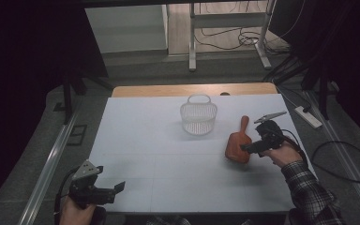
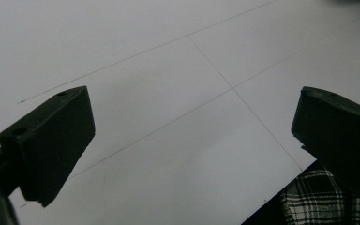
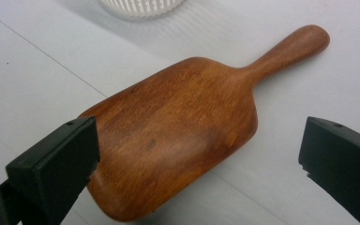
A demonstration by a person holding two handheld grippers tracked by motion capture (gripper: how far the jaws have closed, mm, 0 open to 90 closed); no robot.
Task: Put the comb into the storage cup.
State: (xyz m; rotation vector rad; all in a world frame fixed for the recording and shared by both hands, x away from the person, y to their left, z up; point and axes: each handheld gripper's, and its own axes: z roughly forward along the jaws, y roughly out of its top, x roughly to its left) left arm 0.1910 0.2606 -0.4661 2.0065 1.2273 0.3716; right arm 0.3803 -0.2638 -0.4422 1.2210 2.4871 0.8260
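High view: my right gripper (image 1: 244,148) sits at the wide end of the wooden scoop (image 1: 238,145), which lies flat on the white table (image 1: 159,154), handle pointing away toward the white basket (image 1: 198,115), which stands near but apart from it. My left gripper (image 1: 115,190) idles at the near-left corner, well apart from everything.

Left gripper view: jaws spread wide, nothing btwn them — just bare tabletop w/ thin pencil lines and a bit of plaid sleeve (image 2: 326,201).

Right gripper view: jaws wide open, straddling the scoop's (image 3: 173,131) broad rounded end, not gripping yet. Left jaw is just over the edge; right jaw stands off to the side.

Risk, imo: the back is curved and smooth — if I close off-centre the scoop may pivot or squirt out sideways. Pressing down too hard could rock it and skid it toward the table edge.
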